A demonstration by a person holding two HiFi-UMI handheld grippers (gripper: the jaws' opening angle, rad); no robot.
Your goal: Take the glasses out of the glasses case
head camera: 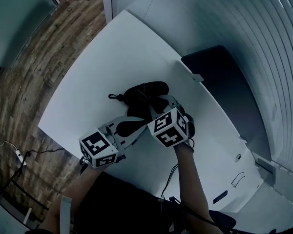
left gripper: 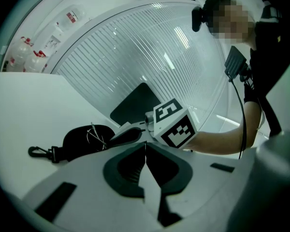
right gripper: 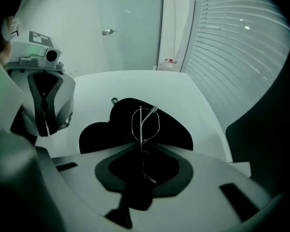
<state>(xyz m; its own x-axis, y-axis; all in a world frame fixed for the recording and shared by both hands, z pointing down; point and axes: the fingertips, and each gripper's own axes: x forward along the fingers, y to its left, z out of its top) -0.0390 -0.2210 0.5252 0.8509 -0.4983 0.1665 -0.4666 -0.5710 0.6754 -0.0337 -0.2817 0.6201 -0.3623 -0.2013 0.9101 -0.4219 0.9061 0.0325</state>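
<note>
The black glasses case (head camera: 151, 90) lies open on the white table (head camera: 112, 57), with a strap and clip (head camera: 115, 97) at its left end. My right gripper (head camera: 154, 103) points steeply down over the case, shut on the thin wire-framed glasses (right gripper: 145, 122). The frame stands on edge just above the dark case (right gripper: 135, 129), one wire running down between the jaws. My left gripper (head camera: 140, 126) sits level on the near side of the case, shut and empty. In the left gripper view, its jaws (left gripper: 145, 148) meet short of the case (left gripper: 84, 139) and the glasses (left gripper: 95, 135).
A dark rectangular panel (head camera: 219, 77) lies at the table's far right, beside ribbed blinds (head camera: 263, 38). Wood floor (head camera: 34, 67) lies past the left table edge, with cables (head camera: 19, 155) on it. A person's forearm (left gripper: 222, 139) shows behind the right gripper's marker cube (left gripper: 176, 124).
</note>
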